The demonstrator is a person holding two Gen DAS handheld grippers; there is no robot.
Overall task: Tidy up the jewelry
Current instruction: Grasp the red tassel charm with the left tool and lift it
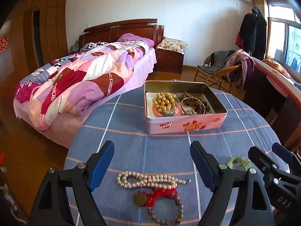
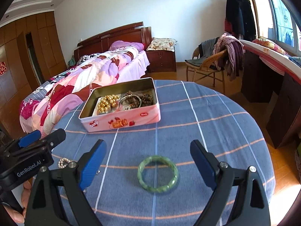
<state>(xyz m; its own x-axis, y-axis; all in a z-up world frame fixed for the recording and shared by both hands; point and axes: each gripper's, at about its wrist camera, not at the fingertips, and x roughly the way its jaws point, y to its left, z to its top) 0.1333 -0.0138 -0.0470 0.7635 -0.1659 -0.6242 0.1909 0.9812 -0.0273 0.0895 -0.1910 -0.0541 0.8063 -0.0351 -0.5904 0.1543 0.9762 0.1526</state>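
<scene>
A pale bead necklace (image 1: 150, 180) lies doubled on the desk (image 1: 131, 135), its long axis running crosswise between the jaws of the left gripper (image 1: 152, 162), its clasp end pointing toward the right-hand jaw. Just nearer the camera than the jaws, a red cord with a bronze medallion (image 1: 150, 197) touches it, and a brownish bead bracelet (image 1: 169, 214) curls below that. The left gripper's jaws stand released, wide apart and clear of the beads.

In the right wrist view, a green bangle (image 2: 158, 174) lies flat on the cloth, centred between the jaws of the right gripper (image 2: 148, 160), which are likewise released and touch nothing.

The desk is round and covered in blue cloth with white and peach checks. Around it is a bedroom: a bed (image 1: 79, 86) with a patchwork quilt beyond the left-hand jaw, a wicker chair (image 1: 220, 73) draped with clothes beyond the right-hand jaw, and a window (image 1: 284, 43) on that side.

Well ahead of both pairs of jaws sits an open pink tin (image 1: 186, 124). Inside lie gold beads (image 1: 164, 101), dark brown beads (image 1: 195, 101), a silver bangle (image 1: 191, 105) and small silver beads (image 1: 192, 112).
</scene>
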